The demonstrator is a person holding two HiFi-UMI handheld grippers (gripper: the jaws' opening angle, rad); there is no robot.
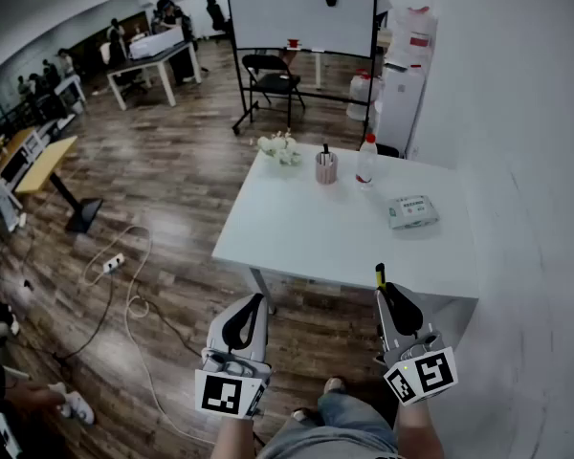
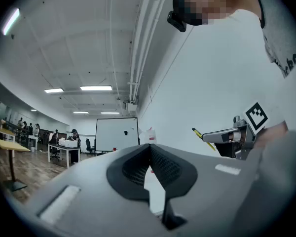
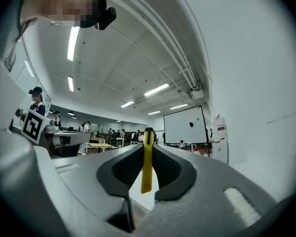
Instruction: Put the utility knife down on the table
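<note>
White table [image 1: 316, 232] fills the middle of my head view, and I have both grippers held in the air at its near edge, over the wooden floor [image 1: 172, 189]. My left gripper [image 2: 150, 149] has its jaws pressed together on nothing, while my right gripper [image 3: 147, 154] pinches the yellow utility knife [image 3: 146, 169]. The knife stands upright between the pads, its dark tip poking out past the jaws, not resting on the table.

A white flower bunch [image 1: 280, 148], pink pen cup [image 1: 325, 168] and clear plastic bottle [image 1: 366, 163] stood left to right along the white rectangular table [image 1: 316, 242]'s far edge, a flat wipes packet [image 1: 412, 210] nearer, rightward.
</note>
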